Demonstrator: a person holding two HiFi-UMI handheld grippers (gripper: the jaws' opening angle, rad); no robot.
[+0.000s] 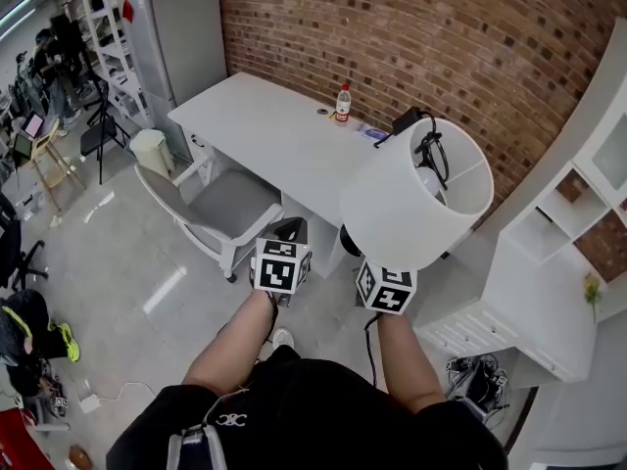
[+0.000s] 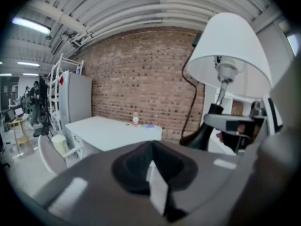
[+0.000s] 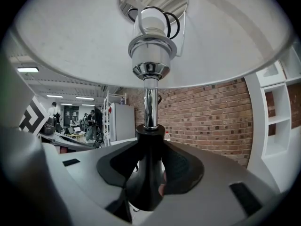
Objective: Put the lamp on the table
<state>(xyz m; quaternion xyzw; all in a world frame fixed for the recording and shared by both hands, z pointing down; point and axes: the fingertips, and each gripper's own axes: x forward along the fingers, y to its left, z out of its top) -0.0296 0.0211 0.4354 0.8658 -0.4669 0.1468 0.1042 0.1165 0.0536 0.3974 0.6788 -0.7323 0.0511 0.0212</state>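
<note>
A lamp with a white shade (image 1: 411, 204) and a chrome stem hangs in the air in front of me, over the floor short of the white table (image 1: 265, 125). My right gripper (image 1: 361, 258) is shut on the lamp's black neck (image 3: 146, 173); the shade (image 3: 70, 46) fills the top of the right gripper view. The lamp's black cord loops out of the shade top (image 1: 434, 155). My left gripper (image 1: 289, 229) is beside it to the left, shut, with nothing in it (image 2: 153, 173). In the left gripper view the lamp (image 2: 230, 51) and the right gripper (image 2: 235, 125) are at the right.
A grey and white chair (image 1: 225, 204) stands at the table's near side. On the table are a bottle (image 1: 342, 103) and a black adapter (image 1: 407, 120) by the brick wall. A white shelf unit (image 1: 549, 262) is at the right, a small bin (image 1: 152, 150) at the left.
</note>
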